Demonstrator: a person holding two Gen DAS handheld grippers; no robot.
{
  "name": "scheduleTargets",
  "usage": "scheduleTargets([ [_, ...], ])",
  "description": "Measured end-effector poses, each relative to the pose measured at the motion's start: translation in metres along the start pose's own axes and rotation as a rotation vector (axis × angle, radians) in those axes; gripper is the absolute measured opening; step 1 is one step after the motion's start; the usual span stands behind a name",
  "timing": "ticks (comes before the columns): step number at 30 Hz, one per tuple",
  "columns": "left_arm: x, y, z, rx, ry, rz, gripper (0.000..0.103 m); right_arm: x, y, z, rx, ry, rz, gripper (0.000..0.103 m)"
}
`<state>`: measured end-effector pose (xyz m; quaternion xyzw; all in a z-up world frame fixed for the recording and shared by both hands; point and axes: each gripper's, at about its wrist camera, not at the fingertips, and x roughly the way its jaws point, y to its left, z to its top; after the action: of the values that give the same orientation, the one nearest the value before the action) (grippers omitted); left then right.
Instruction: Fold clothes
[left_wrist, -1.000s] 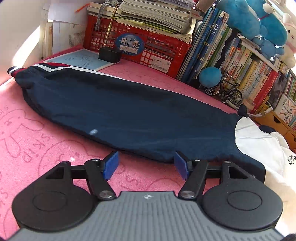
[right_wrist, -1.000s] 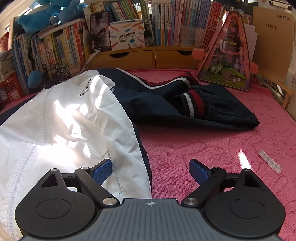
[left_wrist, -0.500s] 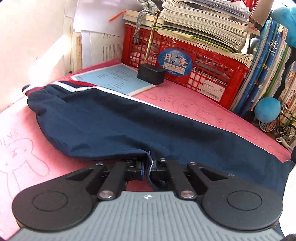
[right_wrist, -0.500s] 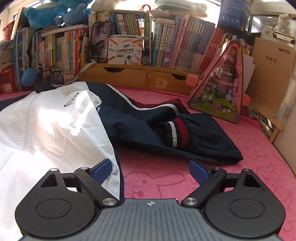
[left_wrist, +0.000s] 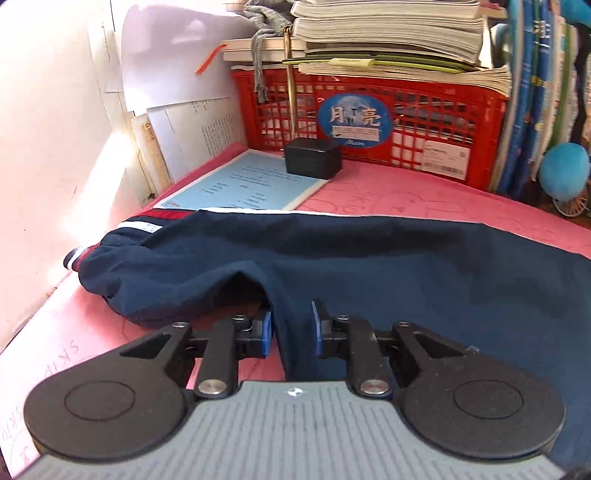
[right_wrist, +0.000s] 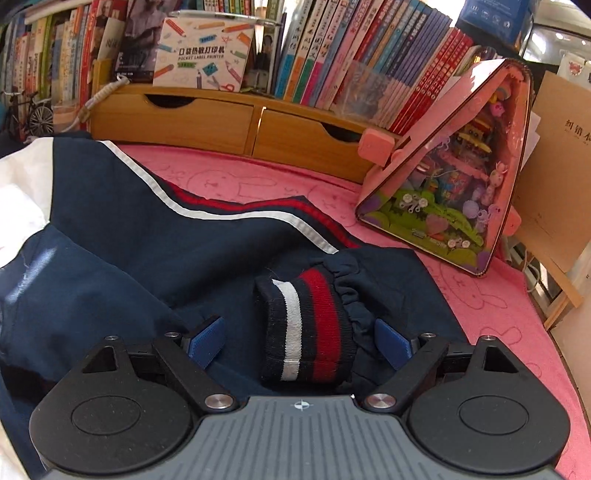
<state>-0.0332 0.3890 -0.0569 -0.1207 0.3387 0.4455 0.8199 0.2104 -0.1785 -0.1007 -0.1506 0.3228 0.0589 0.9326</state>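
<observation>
On the pink surface (left_wrist: 424, 199) lies the navy jacket (left_wrist: 388, 258), sleeves spread. Left gripper (left_wrist: 291, 328) fingers pinch a raised fold of its sleeve edge. Right gripper (right_wrist: 299, 336) fingers stand spread on either side of the striped cuff (right_wrist: 306, 328).

The navy sleeve (left_wrist: 369, 266) runs out of the right edge of the left wrist frame, so its far end is not visible. The fabric between the pads of the left gripper (left_wrist: 291, 328) goes under the gripper body, and the grip there is hidden. In the right wrist frame, the white part (right_wrist: 22, 184) of the garment is cut by the left edge. The lower end of the striped cuff (right_wrist: 306, 328) disappears behind the right gripper (right_wrist: 299, 341).
</observation>
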Motion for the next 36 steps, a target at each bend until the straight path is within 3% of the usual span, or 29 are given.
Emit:
scheduleTargets([
  [1, -0.013, 0.004, -0.006, 0.009, -0.003, -0.023, 0.022, 0.003, -0.009, 0.003, 0.034, 0.002, -0.026, 0.037],
  [5, -0.062, 0.02, -0.029, 0.073, -0.044, -0.122, 0.028, -0.005, -0.081, 0.021, 0.249, -0.057, -0.224, 0.033],
  [7, -0.087, 0.025, -0.04, 0.112, -0.061, -0.18, 0.03, -0.011, -0.125, 0.029, 0.318, -0.104, -0.394, 0.035],
  [8, -0.103, 0.026, -0.048, 0.139, -0.064, -0.233, 0.031, -0.016, -0.146, 0.03, 0.369, -0.102, -0.436, 0.039],
  [9, -0.116, 0.025, -0.055, 0.164, -0.071, -0.279, 0.034, -0.023, -0.162, 0.029, 0.411, -0.089, -0.433, 0.054],
  [10, -0.13, 0.025, -0.064, 0.189, -0.081, -0.322, 0.038, -0.035, -0.17, 0.023, 0.436, -0.091, -0.373, 0.065],
  [11, -0.143, 0.025, -0.074, 0.215, -0.096, -0.362, 0.05, -0.05, -0.176, 0.012, 0.448, -0.113, -0.276, 0.082],
  [12, -0.156, 0.023, -0.085, 0.248, -0.117, -0.398, 0.055, -0.066, -0.176, -0.001, 0.435, -0.147, -0.166, 0.088],
  [13, -0.169, 0.019, -0.098, 0.293, -0.141, -0.428, 0.059, -0.084, -0.167, -0.016, 0.387, -0.177, -0.065, 0.088],
  [16, -0.206, 0.007, -0.138, 0.445, -0.196, -0.487, 0.06, -0.133, -0.129, -0.068, 0.206, -0.206, 0.151, 0.088],
  [23, -0.256, 0.005, -0.21, 0.737, -0.218, -0.583, 0.062, -0.246, -0.035, -0.195, -0.211, -0.151, 0.493, 0.087],
  [27, -0.274, 0.015, -0.246, 0.833, -0.249, -0.682, 0.075, -0.266, -0.004, -0.213, -0.248, -0.165, 0.492, 0.088],
  [30, -0.279, 0.005, -0.269, 0.852, -0.309, -0.683, 0.077, -0.275, 0.017, -0.22, -0.253, -0.183, 0.472, 0.087],
  [32, -0.276, -0.014, -0.279, 0.831, -0.321, -0.639, 0.076, -0.281, 0.03, -0.225, -0.256, -0.195, 0.459, 0.084],
  [34, -0.272, -0.024, -0.285, 0.818, -0.315, -0.64, 0.076, -0.27, 0.028, -0.211, -0.154, -0.194, 0.472, 0.08],
  [36, -0.269, -0.032, -0.29, 0.806, -0.325, -0.638, 0.078, -0.268, 0.028, -0.207, -0.13, -0.189, 0.468, 0.076],
])
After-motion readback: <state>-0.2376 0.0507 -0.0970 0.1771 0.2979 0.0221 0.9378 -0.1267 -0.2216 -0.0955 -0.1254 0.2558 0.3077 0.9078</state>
